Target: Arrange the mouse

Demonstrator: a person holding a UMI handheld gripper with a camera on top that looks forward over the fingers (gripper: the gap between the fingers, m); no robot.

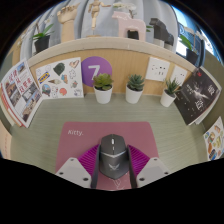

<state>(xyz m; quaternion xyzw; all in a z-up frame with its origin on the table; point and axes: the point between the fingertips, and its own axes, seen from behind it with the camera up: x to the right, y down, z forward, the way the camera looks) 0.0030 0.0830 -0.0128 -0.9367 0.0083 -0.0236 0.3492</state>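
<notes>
Mouse (113, 155) sits between the two fingers of the gripper (113, 176), on a pink mat (85, 140) that lies on the green table (40, 130). It is dark grey with a pale strip along its middle. The fingers stand at its left and right flanks, but I cannot tell if both press on it or only stand about it. I judge the mouse as light and stiff, a hard plastic shell that does not bend. Its curved, smooth sides can slip, so the lower flanks near the middle seem the best place to hold. Three small potted plants (134, 88) stand well beyond it, at the back wall.
</notes>
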